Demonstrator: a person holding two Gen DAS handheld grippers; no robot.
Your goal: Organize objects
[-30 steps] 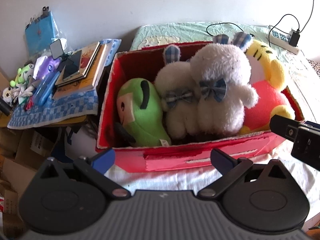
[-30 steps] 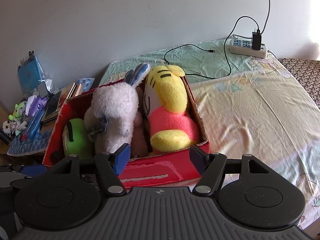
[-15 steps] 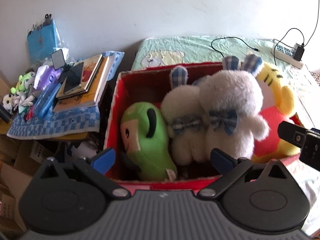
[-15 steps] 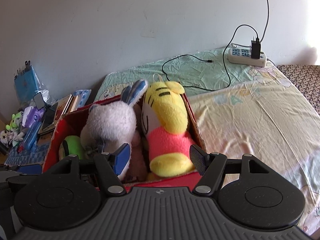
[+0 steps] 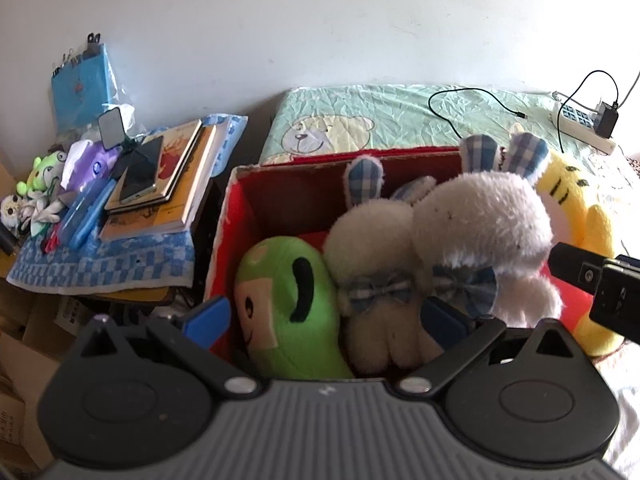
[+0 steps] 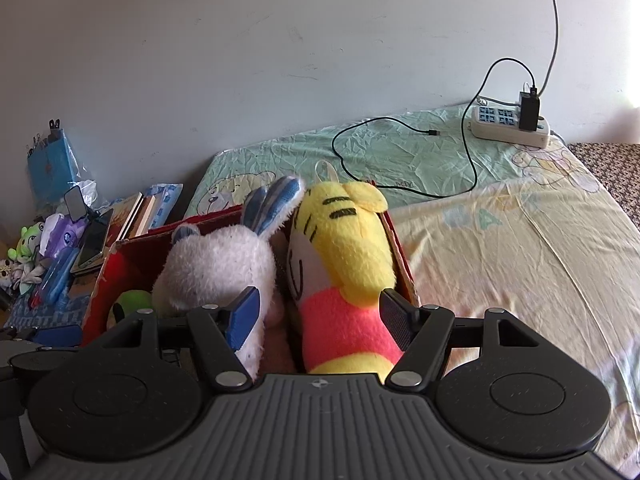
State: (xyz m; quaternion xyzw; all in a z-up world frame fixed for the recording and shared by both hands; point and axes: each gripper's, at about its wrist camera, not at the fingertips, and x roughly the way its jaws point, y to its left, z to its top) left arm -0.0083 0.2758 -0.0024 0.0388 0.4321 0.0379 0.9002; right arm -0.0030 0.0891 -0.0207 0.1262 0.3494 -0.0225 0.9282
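Against a pale wall, the bed (image 6: 500, 248) carries a red box (image 5: 236, 216); both hand-held grippers gape empty.

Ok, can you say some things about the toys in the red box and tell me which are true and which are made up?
1. The green plush lies in the red box. True.
2. The yellow tiger sits on the books. False: it is in the box, beside the white bunny.
3. Both grippers, left gripper and right gripper, are open. True.
4. The phone lies on the bed. False: it rests on the stacked books.
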